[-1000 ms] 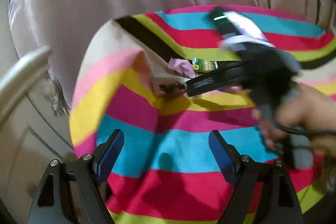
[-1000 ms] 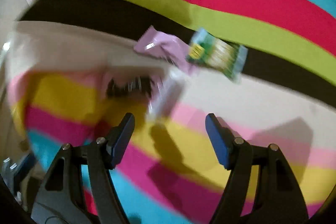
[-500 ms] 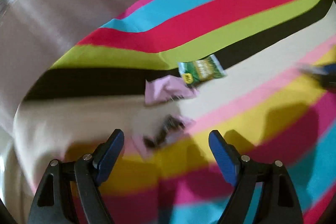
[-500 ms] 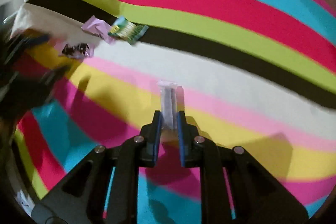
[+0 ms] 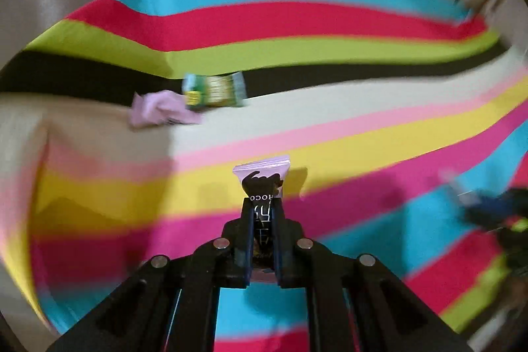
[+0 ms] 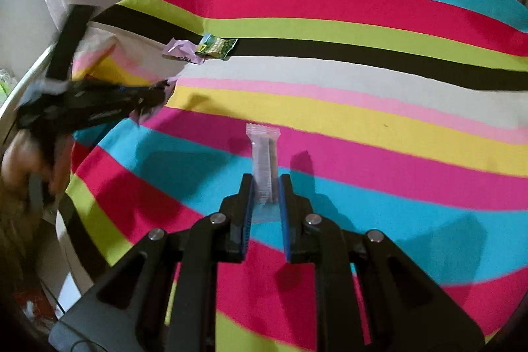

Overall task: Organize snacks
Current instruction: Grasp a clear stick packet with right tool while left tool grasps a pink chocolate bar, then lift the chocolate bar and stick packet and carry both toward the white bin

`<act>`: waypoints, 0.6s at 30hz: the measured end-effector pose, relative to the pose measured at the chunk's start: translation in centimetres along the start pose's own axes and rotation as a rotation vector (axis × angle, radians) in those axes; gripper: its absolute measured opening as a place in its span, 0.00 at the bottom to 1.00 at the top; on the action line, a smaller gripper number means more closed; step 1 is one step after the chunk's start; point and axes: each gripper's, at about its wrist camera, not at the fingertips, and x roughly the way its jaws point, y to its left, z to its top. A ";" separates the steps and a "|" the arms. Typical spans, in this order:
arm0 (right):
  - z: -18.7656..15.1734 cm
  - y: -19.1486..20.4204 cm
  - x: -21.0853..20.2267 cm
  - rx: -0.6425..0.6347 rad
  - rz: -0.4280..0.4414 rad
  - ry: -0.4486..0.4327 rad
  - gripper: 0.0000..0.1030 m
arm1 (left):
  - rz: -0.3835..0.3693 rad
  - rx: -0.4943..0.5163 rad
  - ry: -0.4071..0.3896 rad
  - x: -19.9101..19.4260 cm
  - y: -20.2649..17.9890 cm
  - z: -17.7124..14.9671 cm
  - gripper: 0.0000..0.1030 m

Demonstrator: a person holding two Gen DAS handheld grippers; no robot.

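Left gripper [image 5: 262, 207] is clamped on a pink-and-black chocolate packet [image 5: 264, 178], held above the yellow and magenta bands of the striped cloth [image 5: 297, 22]; the packet's sealed end sticks out past the fingertips. Right gripper [image 6: 266, 187] has its jaws closed on a clear plastic-wrapped snack stick [image 6: 262, 154], which points forward over the blue and magenta bands. Two more snacks lie on the cloth at the black stripe: a green packet [image 6: 216, 47] and, touching its left side, a crumpled lilac wrapper [image 6: 181, 51]. In the right wrist view the left gripper shows at the left edge, motion-blurred; the packet in it is probably the dark smear at its tip.
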 end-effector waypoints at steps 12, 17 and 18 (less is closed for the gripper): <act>-5.9 0.3 -8.3 0.090 -0.063 -0.035 0.18 | -0.032 -0.120 -0.120 -8.0 -11.0 -7.2 0.10; -6.6 1.7 -14.8 0.091 -0.084 -0.173 0.18 | -0.015 -0.082 -0.240 -11.5 -12.5 -6.6 0.10; -6.5 2.3 -16.7 0.079 -0.095 -0.223 0.18 | -0.018 -0.077 -0.267 -12.0 -12.6 -6.3 0.10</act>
